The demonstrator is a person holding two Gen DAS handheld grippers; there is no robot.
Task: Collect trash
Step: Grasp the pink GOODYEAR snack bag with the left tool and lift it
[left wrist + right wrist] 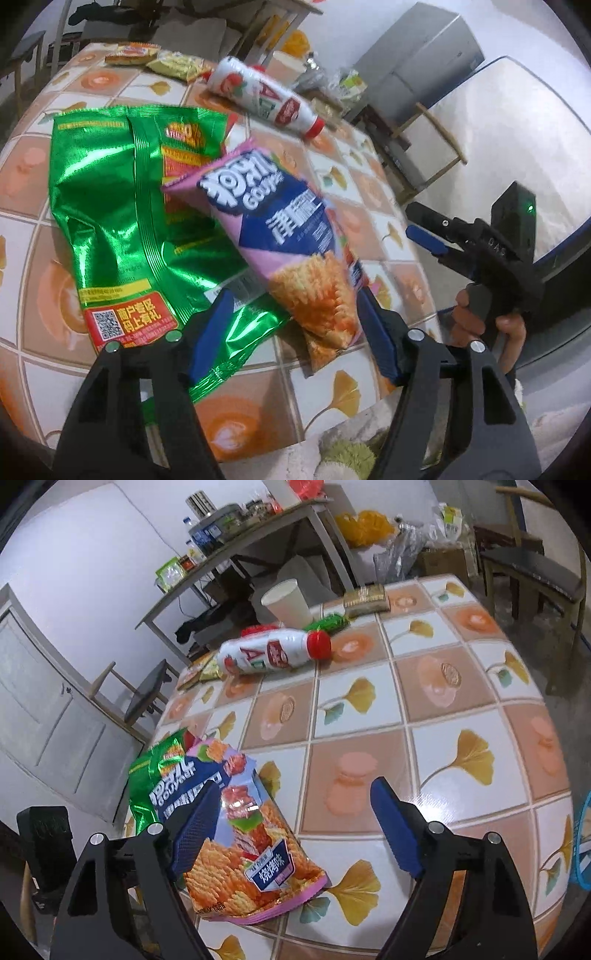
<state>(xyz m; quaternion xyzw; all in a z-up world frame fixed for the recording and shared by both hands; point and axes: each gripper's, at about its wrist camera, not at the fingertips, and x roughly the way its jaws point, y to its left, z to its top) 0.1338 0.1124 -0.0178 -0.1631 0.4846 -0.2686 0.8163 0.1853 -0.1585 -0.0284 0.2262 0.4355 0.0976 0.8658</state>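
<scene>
Two snack bags, green (122, 221) and pink (291, 236), one bottle (262, 96); both hand-held grippers (291, 332) (295, 827) gape wide, empty.

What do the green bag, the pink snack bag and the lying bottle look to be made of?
Green bag: metallised foil film, by its mirror-like creases. Pink snack bag: printed plastic film, glossy, crinkled at the edges. Bottle: probably white opaque plastic with a printed label and red cap; smooth sheen.

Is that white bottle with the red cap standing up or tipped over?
Tipped over: the bottle lies on its side on the table, its red cap on, pointing sideways.
</scene>
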